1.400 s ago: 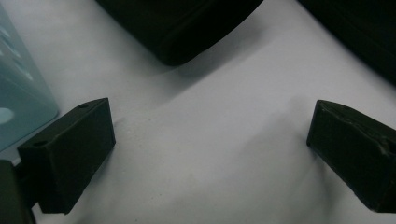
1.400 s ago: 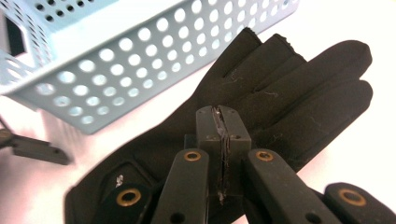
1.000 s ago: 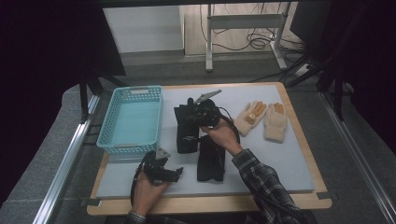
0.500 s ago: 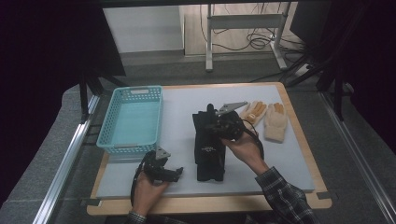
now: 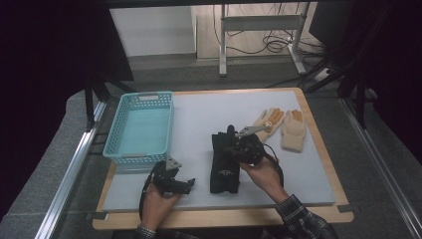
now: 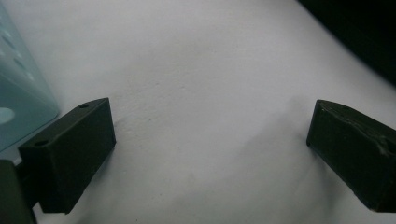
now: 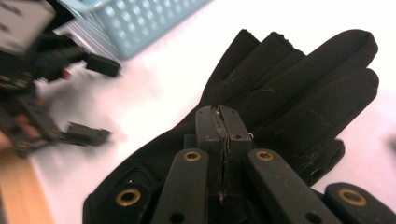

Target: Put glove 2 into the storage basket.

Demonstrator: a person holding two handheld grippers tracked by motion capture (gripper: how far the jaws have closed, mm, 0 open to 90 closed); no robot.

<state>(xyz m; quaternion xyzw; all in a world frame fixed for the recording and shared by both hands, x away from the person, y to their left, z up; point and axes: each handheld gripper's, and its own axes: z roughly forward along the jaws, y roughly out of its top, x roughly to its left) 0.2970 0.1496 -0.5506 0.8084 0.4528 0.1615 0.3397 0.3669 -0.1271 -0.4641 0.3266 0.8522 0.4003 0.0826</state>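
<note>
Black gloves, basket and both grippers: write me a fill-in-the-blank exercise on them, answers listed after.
1. The light blue basket holds ____ gloves.
2. The left gripper has its jaws ____ over the bare white mat.
3. The right gripper has its jaws ____ above the black gloves.
4. The tan gloves lie on the ____ side of the black ones in the high view.

Answers: no; open; shut; right

right gripper [image 7: 223,122]: jaws pressed flat together, nothing visibly pinched | black glove [image 7: 299,93]: lies flat beneath them on the white surface [image 7: 177,70], fingers pointing away | blue basket [image 7: 140,21]: at the far edge | other gripper [image 7: 91,100]: left, blurred, jaws apart
</note>
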